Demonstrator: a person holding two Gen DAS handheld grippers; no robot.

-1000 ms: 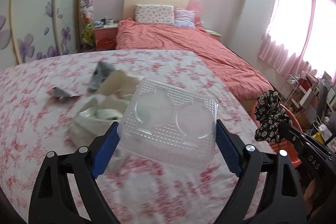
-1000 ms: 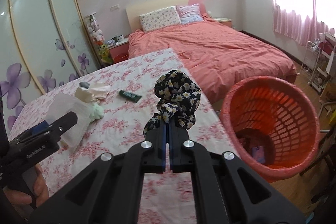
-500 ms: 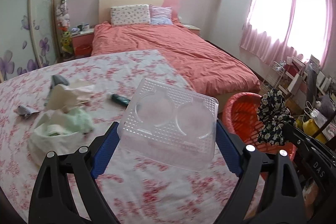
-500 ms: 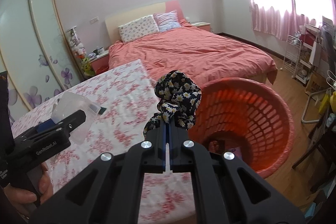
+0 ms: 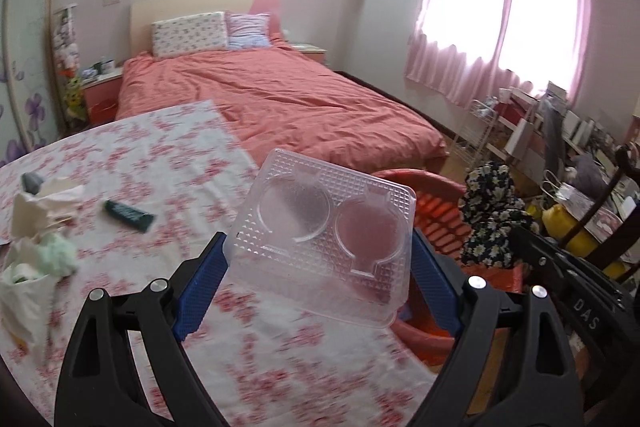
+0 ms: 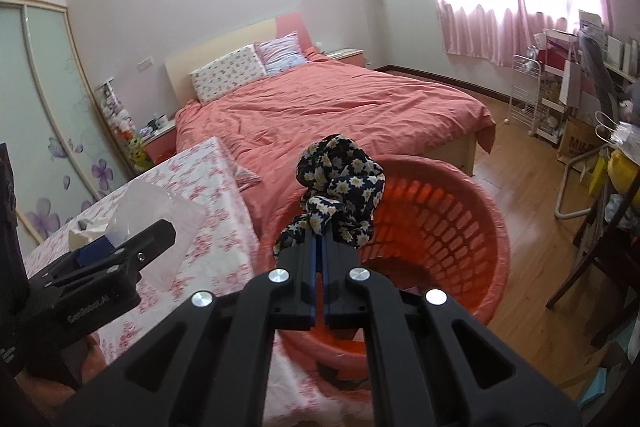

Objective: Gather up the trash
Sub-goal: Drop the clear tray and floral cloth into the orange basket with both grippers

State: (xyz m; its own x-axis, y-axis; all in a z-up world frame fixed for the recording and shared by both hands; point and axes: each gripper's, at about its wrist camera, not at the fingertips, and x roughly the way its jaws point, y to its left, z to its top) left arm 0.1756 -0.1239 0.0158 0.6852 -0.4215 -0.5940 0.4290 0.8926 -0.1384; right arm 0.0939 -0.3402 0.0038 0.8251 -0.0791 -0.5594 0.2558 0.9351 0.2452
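Left gripper (image 5: 320, 259) jaws wide, clamped on clear plastic tray (image 5: 324, 239). Right gripper (image 6: 320, 247) fully closed, pinching floral cloth (image 6: 340, 183) over red basket (image 6: 472, 227).

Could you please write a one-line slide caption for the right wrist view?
Right gripper carries a crumpled floral cloth over the red basket beside the bed.

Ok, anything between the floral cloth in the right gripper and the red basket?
Nothing. In the right wrist view the floral cloth hangs from the shut right gripper in front of the red basket, with only the basket's open mouth behind it.
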